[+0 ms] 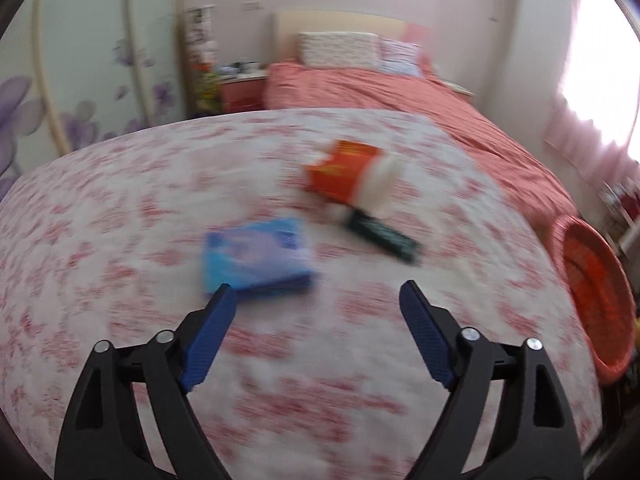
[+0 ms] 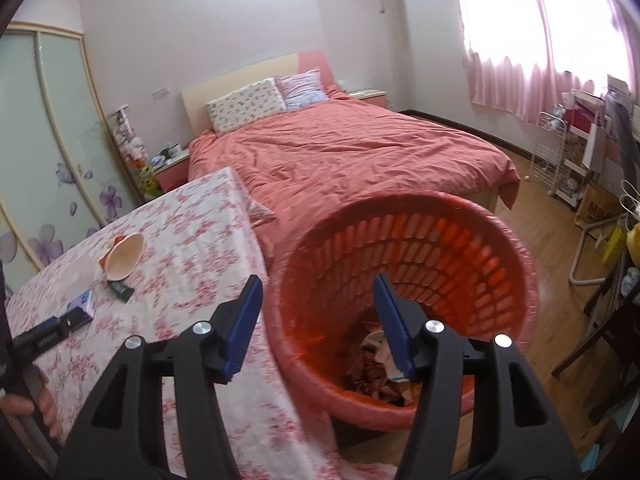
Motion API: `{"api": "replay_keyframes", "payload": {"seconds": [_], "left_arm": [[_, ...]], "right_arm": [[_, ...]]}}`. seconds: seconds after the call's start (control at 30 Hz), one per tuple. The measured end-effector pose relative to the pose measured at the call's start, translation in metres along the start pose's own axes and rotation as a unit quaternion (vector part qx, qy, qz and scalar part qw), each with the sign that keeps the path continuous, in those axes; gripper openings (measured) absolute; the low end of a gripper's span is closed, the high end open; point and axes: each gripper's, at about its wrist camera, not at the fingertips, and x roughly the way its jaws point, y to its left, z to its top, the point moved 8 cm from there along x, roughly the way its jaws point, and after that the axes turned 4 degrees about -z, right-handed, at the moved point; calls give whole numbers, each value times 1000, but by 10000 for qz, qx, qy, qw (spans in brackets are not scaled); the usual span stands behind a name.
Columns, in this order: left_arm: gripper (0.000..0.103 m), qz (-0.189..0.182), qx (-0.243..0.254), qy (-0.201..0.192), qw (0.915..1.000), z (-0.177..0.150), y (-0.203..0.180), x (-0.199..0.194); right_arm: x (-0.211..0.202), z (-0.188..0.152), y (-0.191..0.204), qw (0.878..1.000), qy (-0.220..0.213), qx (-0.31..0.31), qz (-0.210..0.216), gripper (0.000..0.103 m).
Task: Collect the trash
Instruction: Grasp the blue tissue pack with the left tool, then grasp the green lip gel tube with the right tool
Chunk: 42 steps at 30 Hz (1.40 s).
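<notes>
Left wrist view: left gripper (image 1: 316, 292) is held over the floral tablecloth (image 1: 120, 240), jaws spread wide, nothing between them. The blue packet (image 1: 256, 254) is seen just ahead, offset toward the left finger, whose tip overlaps its near corner; contact cannot be confirmed through the blur. Its long axis runs roughly across the jaw line. Further ahead and to the right lie an orange paper cup (image 1: 346, 172) on its side and a dark green wrapper (image 1: 384, 236), its long axis diagonal. The red basket (image 1: 596, 280) is seen at the right table edge.

Right wrist view: right gripper (image 2: 316, 284) is held at the red basket (image 2: 400, 300), jaws apart and empty, rim between the fingers. Crumpled trash (image 2: 376, 376) is already seen at the bottom. The three table items are well off to its left; the left gripper (image 2: 52, 330) is seen close to the blue packet (image 2: 82, 304).

Judgement: left arm is nearer; the blue packet is likely next, a small leftward shift being needed to centre it.
</notes>
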Motion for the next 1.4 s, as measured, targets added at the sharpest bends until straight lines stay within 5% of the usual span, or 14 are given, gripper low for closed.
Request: {"api": "replay_keyframes", "payload": {"seconds": [0.23, 0.7, 1.0, 1.3, 1.4], "left_arm": [[88, 319, -396, 237, 9984, 4, 30, 22], [84, 279, -522, 572, 9966, 6, 24, 49], [81, 45, -481, 426, 9979, 1, 31, 35], [81, 39, -298, 164, 9994, -15, 60, -2], [81, 80, -390, 70, 9992, -15, 77, -12]], "right_arm": [[1, -5, 24, 9997, 55, -197, 135, 65], [7, -15, 63, 9977, 228, -586, 270, 65], [9, -16, 94, 9954, 264, -802, 460, 65], [29, -24, 167, 9867, 519, -1197, 972, 65], [45, -32, 205, 9800, 748, -1401, 1201, 55]]}}
